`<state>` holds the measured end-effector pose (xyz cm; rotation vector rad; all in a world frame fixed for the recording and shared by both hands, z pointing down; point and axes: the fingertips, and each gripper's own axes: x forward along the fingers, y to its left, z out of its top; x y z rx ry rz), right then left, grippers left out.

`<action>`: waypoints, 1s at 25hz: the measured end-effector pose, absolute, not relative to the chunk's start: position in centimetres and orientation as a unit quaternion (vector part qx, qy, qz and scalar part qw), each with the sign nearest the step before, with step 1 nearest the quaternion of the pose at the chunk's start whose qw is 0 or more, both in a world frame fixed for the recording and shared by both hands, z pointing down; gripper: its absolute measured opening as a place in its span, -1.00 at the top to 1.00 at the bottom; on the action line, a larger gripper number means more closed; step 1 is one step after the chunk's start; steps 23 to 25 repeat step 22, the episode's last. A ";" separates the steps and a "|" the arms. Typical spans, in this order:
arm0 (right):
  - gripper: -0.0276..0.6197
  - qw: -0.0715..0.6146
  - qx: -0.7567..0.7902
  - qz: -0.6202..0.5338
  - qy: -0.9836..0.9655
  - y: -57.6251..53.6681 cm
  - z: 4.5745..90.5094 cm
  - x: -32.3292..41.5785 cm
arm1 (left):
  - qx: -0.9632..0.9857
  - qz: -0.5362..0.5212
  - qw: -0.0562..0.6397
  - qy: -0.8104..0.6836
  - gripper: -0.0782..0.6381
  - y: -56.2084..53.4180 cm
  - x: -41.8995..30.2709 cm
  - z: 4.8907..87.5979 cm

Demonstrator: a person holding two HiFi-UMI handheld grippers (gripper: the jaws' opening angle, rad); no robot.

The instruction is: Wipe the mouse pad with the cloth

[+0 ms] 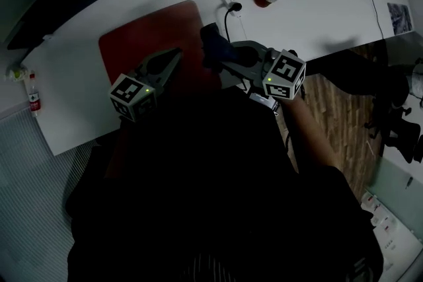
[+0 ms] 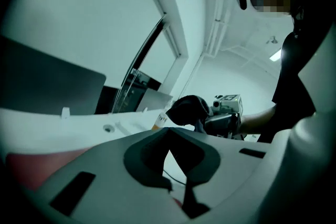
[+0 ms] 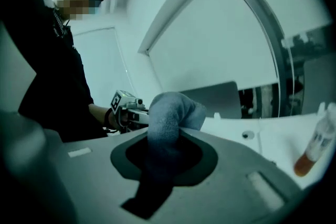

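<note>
Red-brown and laid flat on the white desk (image 1: 79, 96), the mouse pad (image 1: 142, 39) is what the coming move depends on. It lies below the right gripper (image 1: 221, 57) and to that gripper's left. Its long axis runs sideways across the desk, away from the right gripper and past the left one.

The right gripper's jaws are clamped on the cloth (image 3: 170, 118), a grey-blue wad that bulges out past the tips and trails back between them. In the head view the wad hangs at the pad's right edge, just ahead of the gripper. Whether it already presses on the surface cannot be told from these views.

The left gripper (image 1: 176, 55) is over the middle of the pad, with its jaws drawn together to a point and nothing between them. It sits just to the left of the cloth, well inside the path a sideways wipe would take. Whether its tips touch the pad is not clear either.

The right gripper carries the cloth, so it is likely the one to do the wiping. The stroke would probably run leftward from it, along the pad's length. The left gripper would probably need to press down at one spot to steady the pad or move out of the way. Otherwise the cloth meets it partway across.
</note>
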<state>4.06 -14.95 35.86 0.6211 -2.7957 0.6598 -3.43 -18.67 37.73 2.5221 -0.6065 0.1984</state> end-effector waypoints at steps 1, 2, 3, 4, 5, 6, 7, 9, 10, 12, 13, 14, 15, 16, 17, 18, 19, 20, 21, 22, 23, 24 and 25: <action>0.70 0.087 0.222 0.207 -0.949 -15.0 34.2 3.9 | 0.941 0.067 0.247 -0.219 0.76 -18.7 -2.9 35.9; 0.70 0.071 0.232 0.194 -0.951 -14.9 32.5 3.7 | 0.948 0.065 0.226 -0.215 0.76 -18.6 -2.5 34.3; 0.70 0.055 0.239 0.184 -0.952 -14.8 30.9 3.5 | 0.952 0.061 0.208 -0.214 0.76 -18.5 -2.2 32.9; 0.70 0.042 0.244 0.178 -0.952 -14.7 29.5 3.3 | 0.955 0.054 0.194 -0.217 0.76 -18.5 -2.2 31.7; 0.70 0.033 0.248 0.174 -0.953 -14.5 28.5 3.1 | 0.957 0.043 0.186 -0.221 0.76 -18.4 -2.2 30.7; 0.70 0.027 0.250 0.171 -0.953 -14.4 27.7 2.9 | 0.957 0.031 0.181 -0.224 0.76 -18.2 -2.4 29.8; 0.70 0.024 0.252 0.167 -0.953 -14.2 27.1 2.7 | 0.957 0.021 0.180 -0.225 0.76 -18.0 -2.5 29.0; 0.70 0.026 0.259 0.158 -0.952 -13.9 26.5 2.6 | 0.957 0.007 0.179 -0.226 0.76 -17.4 -2.7 28.1; 0.70 0.029 0.265 0.153 -0.952 -13.8 26.3 2.5 | 0.957 0.004 0.180 -0.227 0.76 -17.1 -2.9 27.9; 0.70 0.030 0.279 0.142 -0.949 -13.8 26.1 2.4 | 0.957 -0.001 0.178 -0.231 0.76 -16.5 -3.3 27.7; 0.70 0.029 0.283 0.140 -0.948 -13.8 26.0 2.2 | 0.956 -0.005 0.177 -0.234 0.76 -16.3 -3.6 27.6; 0.70 0.030 0.283 0.139 -0.948 -13.7 25.9 2.0 | 0.955 -0.011 0.177 -0.238 0.76 -16.1 -3.9 27.5; 0.70 0.032 0.281 0.140 -0.949 -13.6 25.9 1.7 | 0.954 -0.016 0.178 -0.242 0.76 -15.9 -4.2 27.4; 0.70 0.035 0.277 0.141 -0.950 -13.5 25.9 1.3 | 0.952 -0.017 0.178 -0.247 0.76 -15.7 -4.5 27.5; 0.70 0.036 0.274 0.141 -0.951 -13.5 25.9 1.0 | 0.952 -0.014 0.175 -0.250 0.76 -15.7 -4.8 27.6; 0.70 0.036 0.274 0.141 -0.951 -13.5 25.8 0.8 | 0.953 -0.008 0.168 -0.252 0.76 -15.7 -5.0 27.7; 0.70 0.035 0.276 0.140 -0.950 -13.5 25.7 0.7 | 0.955 -0.003 0.160 -0.252 0.76 -15.7 -5.1 27.7; 0.70 0.036 0.278 0.139 -0.950 -13.3 25.6 0.5 | 0.956 -0.001 0.153 -0.250 0.76 -15.6 -5.3 27.5; 0.70 0.039 0.279 0.139 -0.949 -13.1 25.5 0.3 | 0.957 -0.002 0.148 -0.249 0.76 -15.5 -5.5 27.4; 0.70 0.042 0.279 0.138 -0.949 -12.9 25.5 0.1 | 0.958 -0.005 0.143 -0.248 0.76 -15.3 -5.8 27.2; 0.70 0.042 0.279 0.138 -0.949 -12.9 25.5 0.1 | 0.958 -0.005 0.143 -0.248 0.76 -15.3 -5.8 27.2; 0.70 0.042 0.279 0.138 -0.949 -12.9 25.5 0.1 | 0.958 -0.005 0.143 -0.248 0.76 -15.3 -5.8 27.2; 0.70 0.042 0.279 0.138 -0.949 -12.9 25.5 0.1 | 0.958 -0.005 0.143 -0.248 0.76 -15.3 -5.8 27.2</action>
